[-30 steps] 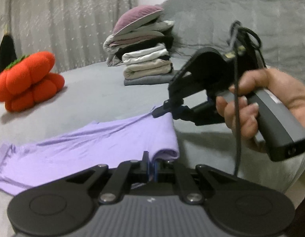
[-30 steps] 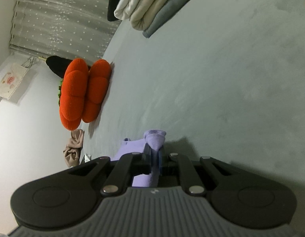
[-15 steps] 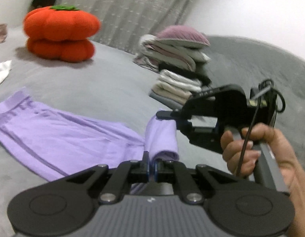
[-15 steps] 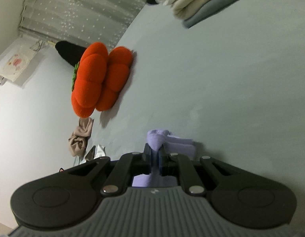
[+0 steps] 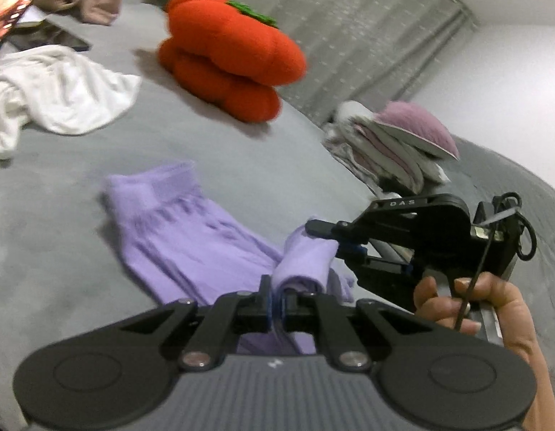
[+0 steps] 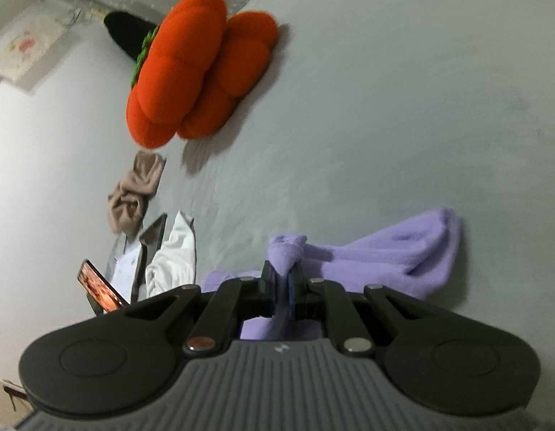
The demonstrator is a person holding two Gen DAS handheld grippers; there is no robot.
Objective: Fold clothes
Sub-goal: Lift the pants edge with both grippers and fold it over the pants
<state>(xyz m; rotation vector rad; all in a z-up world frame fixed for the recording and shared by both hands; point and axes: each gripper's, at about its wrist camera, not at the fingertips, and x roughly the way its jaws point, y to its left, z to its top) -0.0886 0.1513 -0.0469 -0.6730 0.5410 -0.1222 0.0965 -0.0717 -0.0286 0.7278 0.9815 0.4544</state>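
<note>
Left wrist view: your left gripper (image 5: 276, 300) and right gripper (image 5: 322, 230) both have jaws clamped on the purple garment (image 5: 191, 237), mid-fold; next, lay it toward the waistband.

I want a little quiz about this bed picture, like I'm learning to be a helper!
1. True or false: both grippers are shut on the lilac garment.
2. What colour is the pumpkin-shaped cushion? A green, B orange, C blue.
3. Fill in: the crumpled cloth lying left of the cushion in the left wrist view is ____.

Key:
1. True: the left gripper and the right gripper each pinch its fabric.
2. B.
3. White.
</note>
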